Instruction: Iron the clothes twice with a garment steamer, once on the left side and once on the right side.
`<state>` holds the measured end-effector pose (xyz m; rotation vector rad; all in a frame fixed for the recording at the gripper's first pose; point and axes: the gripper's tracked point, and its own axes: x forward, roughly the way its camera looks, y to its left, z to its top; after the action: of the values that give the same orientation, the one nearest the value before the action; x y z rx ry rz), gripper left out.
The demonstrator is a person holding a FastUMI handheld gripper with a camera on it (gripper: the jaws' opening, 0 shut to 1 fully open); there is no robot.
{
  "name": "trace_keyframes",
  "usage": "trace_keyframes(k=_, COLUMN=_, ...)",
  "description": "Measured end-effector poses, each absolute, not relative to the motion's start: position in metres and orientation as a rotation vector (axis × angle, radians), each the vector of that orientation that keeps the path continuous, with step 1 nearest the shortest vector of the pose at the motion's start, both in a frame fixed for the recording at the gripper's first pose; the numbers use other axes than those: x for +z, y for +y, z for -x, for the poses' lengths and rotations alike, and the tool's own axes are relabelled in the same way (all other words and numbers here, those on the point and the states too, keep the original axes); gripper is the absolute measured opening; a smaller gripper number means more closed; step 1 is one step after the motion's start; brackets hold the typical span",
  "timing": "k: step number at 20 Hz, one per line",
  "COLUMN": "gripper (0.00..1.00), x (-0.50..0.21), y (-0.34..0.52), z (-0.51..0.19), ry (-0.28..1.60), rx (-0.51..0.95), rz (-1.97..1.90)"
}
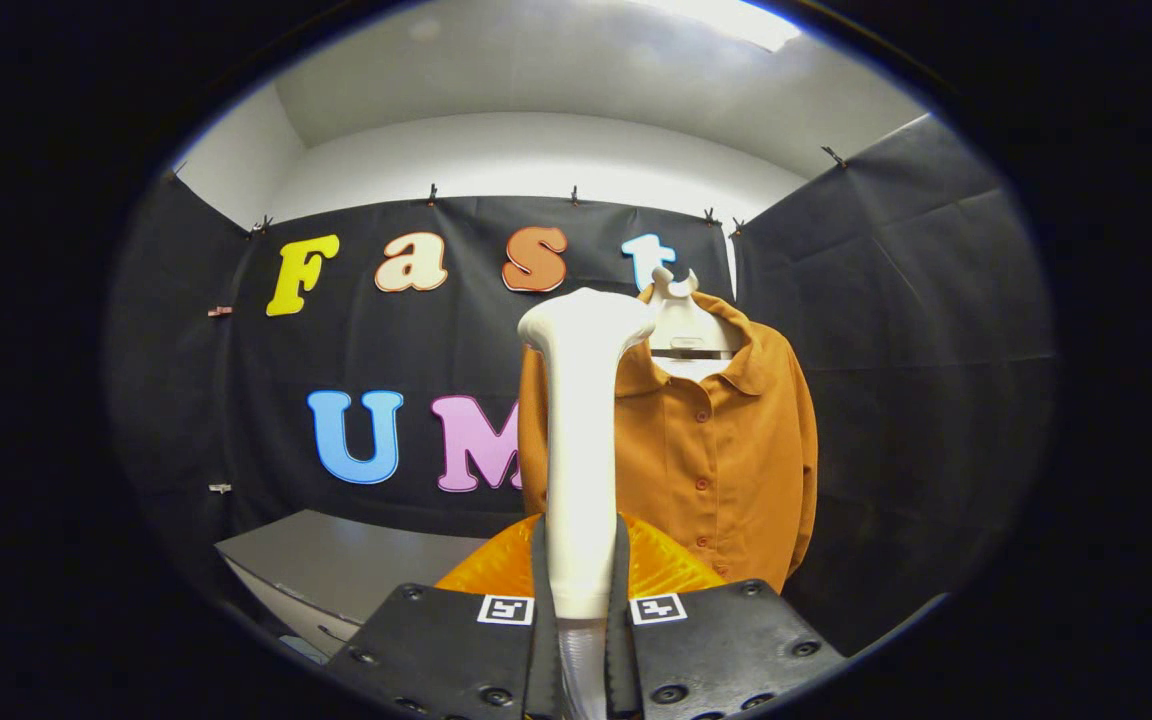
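Orange cloth, the shirt (711,450) hangs buttoned on a pale hanger (681,320) beyond my tool (581,600), a little to its right; my tool is closed tight on the white garment steamer (581,440), both fingers pressing its handle, so the head stands upright and faces the fabric; I judge no pass has begun; open room lies ahead, while a grey counter (336,560) sits low to my left, near the shirt's hem.

Gripper (579,590) cam faces fwd, near shirt (706,450).
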<state>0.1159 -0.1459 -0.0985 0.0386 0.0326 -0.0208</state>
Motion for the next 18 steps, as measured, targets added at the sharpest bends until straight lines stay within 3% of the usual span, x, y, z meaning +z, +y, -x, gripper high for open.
trace_keyframes(k=12, gripper=0.20, x=-0.152, y=-0.175, z=-0.182, ry=0.077, rx=0.001, rz=-0.034)
trace_keyframes(k=18, gripper=0.20, x=-0.197, y=-0.174, z=-0.183, ry=0.121, rx=0.019, rz=-0.025)
